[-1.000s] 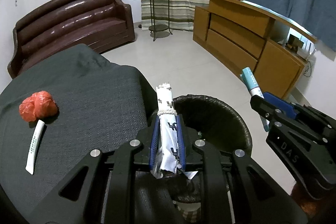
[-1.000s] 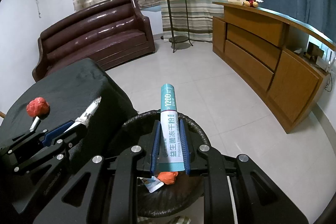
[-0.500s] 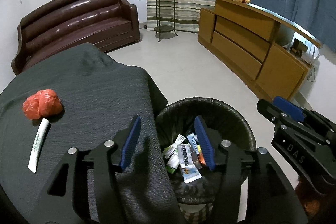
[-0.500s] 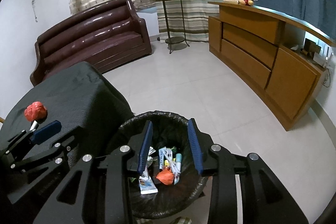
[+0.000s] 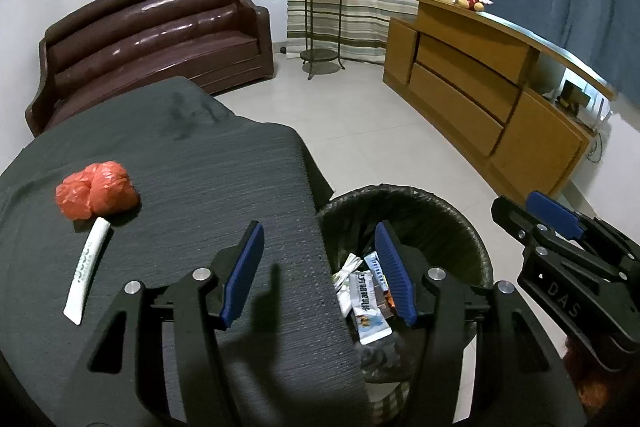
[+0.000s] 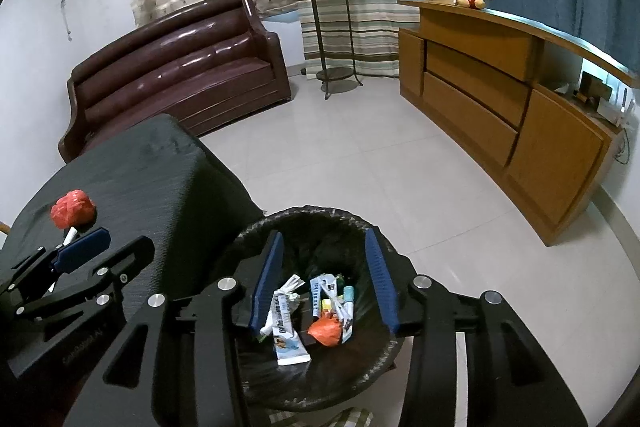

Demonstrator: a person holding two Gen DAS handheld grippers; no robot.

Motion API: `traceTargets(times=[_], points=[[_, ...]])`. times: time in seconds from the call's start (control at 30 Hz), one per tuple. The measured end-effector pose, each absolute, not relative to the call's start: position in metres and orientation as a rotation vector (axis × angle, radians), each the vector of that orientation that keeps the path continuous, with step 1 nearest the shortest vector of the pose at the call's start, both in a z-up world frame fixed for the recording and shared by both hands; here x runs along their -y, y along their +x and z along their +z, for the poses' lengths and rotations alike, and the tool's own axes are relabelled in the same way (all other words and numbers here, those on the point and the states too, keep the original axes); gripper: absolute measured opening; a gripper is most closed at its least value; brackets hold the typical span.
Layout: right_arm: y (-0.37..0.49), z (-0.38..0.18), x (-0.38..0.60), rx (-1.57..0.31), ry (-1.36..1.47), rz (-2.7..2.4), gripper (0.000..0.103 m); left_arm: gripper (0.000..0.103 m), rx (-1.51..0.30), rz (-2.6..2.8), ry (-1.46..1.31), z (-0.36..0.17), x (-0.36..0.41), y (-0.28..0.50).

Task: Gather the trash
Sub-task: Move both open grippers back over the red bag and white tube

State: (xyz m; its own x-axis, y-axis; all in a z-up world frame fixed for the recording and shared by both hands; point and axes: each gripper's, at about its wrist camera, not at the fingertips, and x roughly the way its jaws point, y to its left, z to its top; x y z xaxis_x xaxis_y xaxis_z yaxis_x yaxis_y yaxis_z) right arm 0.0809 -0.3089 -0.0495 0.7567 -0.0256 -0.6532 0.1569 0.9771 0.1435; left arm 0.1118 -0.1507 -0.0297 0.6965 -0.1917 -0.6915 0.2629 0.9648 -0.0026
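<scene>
Both grippers, left (image 5: 320, 273) and right (image 6: 324, 279), gape empty over the bin (image 6: 304, 393); reaching for the red wad (image 5: 98, 189) could drag the cloth (image 5: 192, 187).

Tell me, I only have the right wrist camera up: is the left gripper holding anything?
Observer: No. In the left wrist view the left gripper is open, with nothing between its pads.
Operator: What trash is on the table?
Observer: A crumpled red bag and a white sachet lying flat, its far end apparently touching the bag. Your view hides most of the sachet behind the left gripper.
Operator: What is the left gripper over?
Observer: It straddles the table's edge. One finger is over the dark tablecloth, the other over the trash bin.
</scene>
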Motion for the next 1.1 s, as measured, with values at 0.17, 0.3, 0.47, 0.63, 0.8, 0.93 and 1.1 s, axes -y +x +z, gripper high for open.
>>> traceTargets(times=[0.17,0.3,0.47,0.63,0.8,0.93,1.1], points=[[0.081,-0.047,0.300,-0.706,0.186,-0.094,0.047,0.057,-0.757,-0.244,0.087,-0.026,0.138,0.110],[0.081,-0.044,0.290,-0.705,0.174,-0.084,0.047,0.057,-0.756,-0.233,0.077,-0.025,0.128,0.108],[0.083,-0.041,0.275,-0.707,0.162,-0.059,0.047,0.057,-0.762,-0.210,0.068,-0.025,0.111,0.108],[0.086,-0.039,0.260,-0.711,0.150,-0.031,0.047,0.057,-0.773,-0.176,0.058,-0.027,0.089,0.109],[0.089,-0.039,0.243,-0.720,0.146,0.007,0.047,0.057,-0.788,-0.141,0.055,-0.029,0.068,0.108],[0.092,-0.042,0.230,-0.733,0.136,0.035,0.047,0.057,-0.804,-0.104,0.050,-0.032,0.050,0.110],[0.096,-0.044,0.216,-0.747,0.126,0.065,0.048,0.057,-0.822,-0.035,0.030,-0.036,0.017,0.116]])
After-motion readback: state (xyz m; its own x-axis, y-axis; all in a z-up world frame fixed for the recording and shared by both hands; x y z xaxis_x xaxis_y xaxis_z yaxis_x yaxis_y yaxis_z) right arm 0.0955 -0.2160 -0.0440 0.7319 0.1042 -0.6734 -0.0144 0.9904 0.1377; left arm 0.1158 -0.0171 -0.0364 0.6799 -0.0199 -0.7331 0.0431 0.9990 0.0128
